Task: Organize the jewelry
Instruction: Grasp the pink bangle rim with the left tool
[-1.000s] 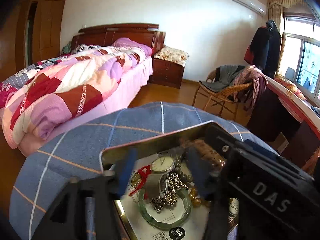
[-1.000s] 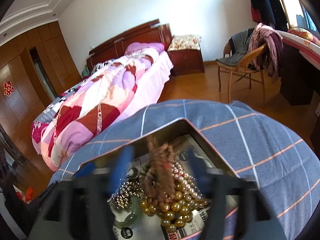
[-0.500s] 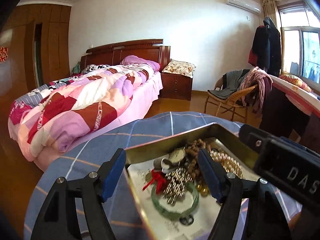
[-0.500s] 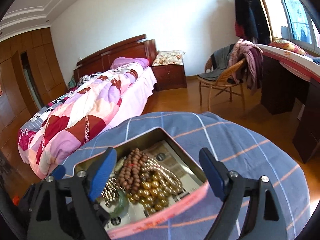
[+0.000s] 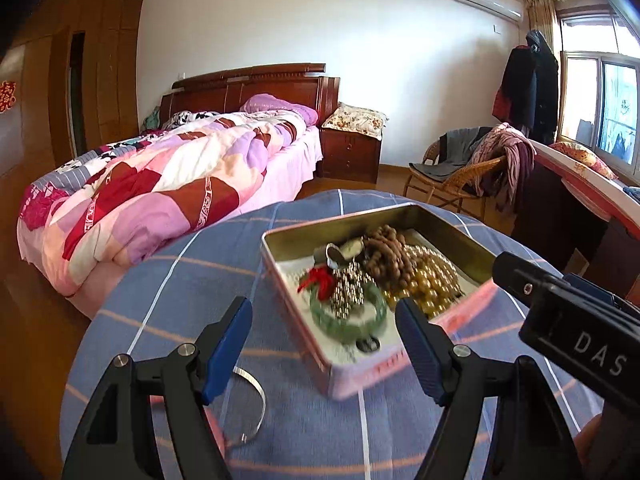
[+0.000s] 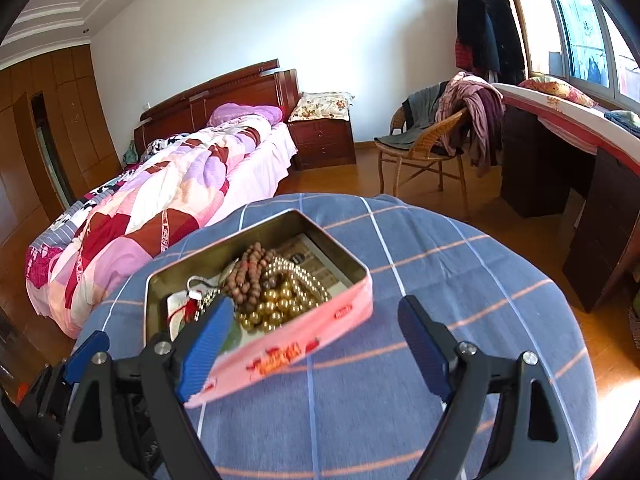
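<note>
An open pink tin [image 5: 376, 364] [image 6: 280, 354] sits on a round table with a blue checked cloth [image 5: 180, 304] [image 6: 460, 280]. It holds a green bangle [image 5: 348, 330], brown wooden beads [image 5: 390, 254] [image 6: 250, 276], gold pearl strands [image 5: 430, 284] [image 6: 280, 300], silver beads [image 5: 350, 288], a watch [image 5: 344, 249] and a red tassel [image 5: 318, 280]. A thin silver bangle [image 5: 252, 404] lies on the cloth by my left finger. My left gripper [image 5: 324, 346] is open and empty, just short of the tin. My right gripper [image 6: 314, 346] is open and empty, at the tin's near right corner.
The right gripper's black body [image 5: 576, 336] shows at the right of the left wrist view. Behind the table are a bed with a patchwork quilt [image 6: 160, 208], a nightstand [image 6: 324, 140], a wicker chair with clothes [image 6: 432, 148] and a desk [image 6: 580, 168].
Both grippers have pulled back and up from inside the tin, so the whole tin now shows ahead of them. Both stay open and empty.
</note>
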`<state>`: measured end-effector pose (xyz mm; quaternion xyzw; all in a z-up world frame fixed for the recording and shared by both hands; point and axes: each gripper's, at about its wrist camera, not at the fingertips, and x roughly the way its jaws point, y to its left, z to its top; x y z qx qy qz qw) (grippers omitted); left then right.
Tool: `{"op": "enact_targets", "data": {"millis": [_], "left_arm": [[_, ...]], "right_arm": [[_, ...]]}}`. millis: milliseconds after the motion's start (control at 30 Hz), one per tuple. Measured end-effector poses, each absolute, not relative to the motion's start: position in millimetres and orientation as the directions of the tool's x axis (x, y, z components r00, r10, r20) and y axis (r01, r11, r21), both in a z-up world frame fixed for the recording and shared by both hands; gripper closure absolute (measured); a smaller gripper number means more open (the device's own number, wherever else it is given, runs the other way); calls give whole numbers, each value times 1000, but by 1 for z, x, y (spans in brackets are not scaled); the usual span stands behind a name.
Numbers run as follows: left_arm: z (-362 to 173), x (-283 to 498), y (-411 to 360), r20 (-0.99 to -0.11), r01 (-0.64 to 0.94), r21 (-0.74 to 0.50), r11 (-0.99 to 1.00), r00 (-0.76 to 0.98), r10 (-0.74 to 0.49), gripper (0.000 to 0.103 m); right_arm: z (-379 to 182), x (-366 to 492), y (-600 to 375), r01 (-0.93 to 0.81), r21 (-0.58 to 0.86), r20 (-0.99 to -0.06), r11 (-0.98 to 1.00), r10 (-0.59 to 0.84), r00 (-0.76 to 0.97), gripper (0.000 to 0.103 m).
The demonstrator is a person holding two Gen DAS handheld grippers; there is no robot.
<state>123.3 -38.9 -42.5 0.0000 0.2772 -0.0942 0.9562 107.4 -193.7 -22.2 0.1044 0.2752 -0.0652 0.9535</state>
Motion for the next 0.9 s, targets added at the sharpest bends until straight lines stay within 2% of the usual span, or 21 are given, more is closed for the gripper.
{"op": "enact_targets", "data": {"millis": [900], "left_arm": [[-47,54,0,-603,229,-52,972,769,-214,29]], "right_arm": [[-29,44,-161,119,74,-570,990,-56,820,16]]}}
